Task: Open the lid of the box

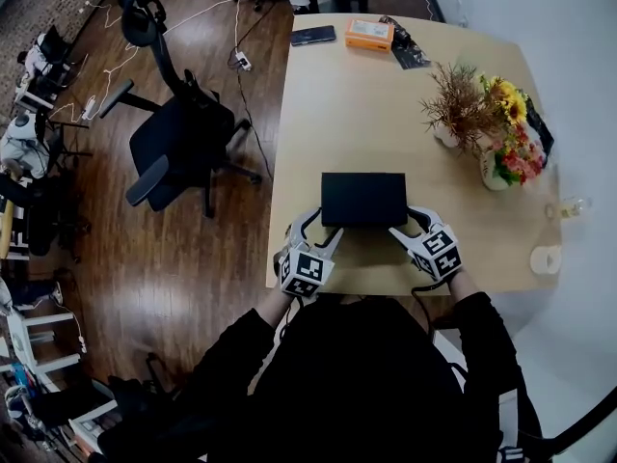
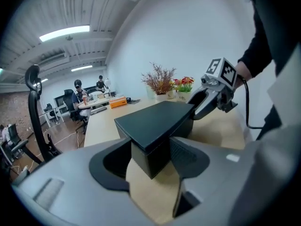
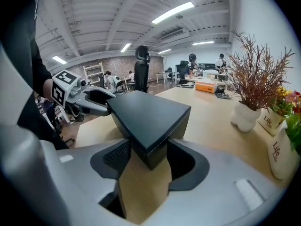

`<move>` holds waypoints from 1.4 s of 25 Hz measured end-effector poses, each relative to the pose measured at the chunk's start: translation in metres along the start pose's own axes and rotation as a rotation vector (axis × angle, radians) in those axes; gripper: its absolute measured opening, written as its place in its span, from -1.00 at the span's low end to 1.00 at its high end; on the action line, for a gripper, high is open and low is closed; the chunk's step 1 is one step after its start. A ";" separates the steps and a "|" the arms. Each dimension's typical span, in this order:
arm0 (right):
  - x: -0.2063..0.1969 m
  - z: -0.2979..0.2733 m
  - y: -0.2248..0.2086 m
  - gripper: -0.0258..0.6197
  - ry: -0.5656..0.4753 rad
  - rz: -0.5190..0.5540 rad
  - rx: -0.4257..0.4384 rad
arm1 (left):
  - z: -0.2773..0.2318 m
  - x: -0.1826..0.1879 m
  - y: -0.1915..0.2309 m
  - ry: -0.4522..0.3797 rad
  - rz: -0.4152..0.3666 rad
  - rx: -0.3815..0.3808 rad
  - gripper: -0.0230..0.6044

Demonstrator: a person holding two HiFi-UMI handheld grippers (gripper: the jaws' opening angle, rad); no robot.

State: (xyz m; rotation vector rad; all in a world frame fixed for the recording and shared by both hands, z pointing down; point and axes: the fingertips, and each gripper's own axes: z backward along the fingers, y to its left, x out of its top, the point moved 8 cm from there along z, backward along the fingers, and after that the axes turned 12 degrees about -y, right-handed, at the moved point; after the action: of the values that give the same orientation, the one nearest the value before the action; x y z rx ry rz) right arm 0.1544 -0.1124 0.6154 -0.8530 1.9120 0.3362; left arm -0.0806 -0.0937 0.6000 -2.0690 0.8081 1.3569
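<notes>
A flat black box (image 1: 363, 199) with its lid down lies near the front edge of the light wooden table (image 1: 386, 95). My left gripper (image 1: 323, 230) is at the box's near left corner, and my right gripper (image 1: 405, 222) at its near right corner. In the left gripper view that corner of the box (image 2: 155, 121) sits wedged between the jaws of the left gripper (image 2: 151, 149), both pads against its sides. The right gripper view shows the same: the box corner (image 3: 148, 114) is clamped in the right gripper (image 3: 148, 152). Each gripper view also shows the other gripper at the box's far end.
Behind the box to the right stand a dried plant in a white pot (image 1: 453, 109) and a vase of flowers (image 1: 501, 157). An orange packet (image 1: 369, 34) and a phone (image 1: 312, 36) lie at the far edge. A tape roll (image 1: 546, 258) lies front right. An office chair (image 1: 183, 138) stands left of the table.
</notes>
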 end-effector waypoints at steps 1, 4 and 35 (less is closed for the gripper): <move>0.000 0.000 0.000 -0.16 0.003 -0.001 0.000 | 0.000 -0.001 -0.001 -0.009 -0.026 0.005 -0.18; 0.001 0.000 0.001 -0.16 0.009 0.000 -0.002 | 0.000 -0.007 -0.003 -0.001 -0.185 0.018 -0.18; -0.001 -0.004 0.004 -0.19 0.054 0.061 0.008 | 0.008 0.052 0.035 -0.095 -0.191 0.055 -0.41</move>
State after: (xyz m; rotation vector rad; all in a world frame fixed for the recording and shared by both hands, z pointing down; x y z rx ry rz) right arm 0.1487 -0.1112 0.6178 -0.8066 1.9910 0.3449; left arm -0.0947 -0.1222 0.5450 -1.9678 0.5856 1.3024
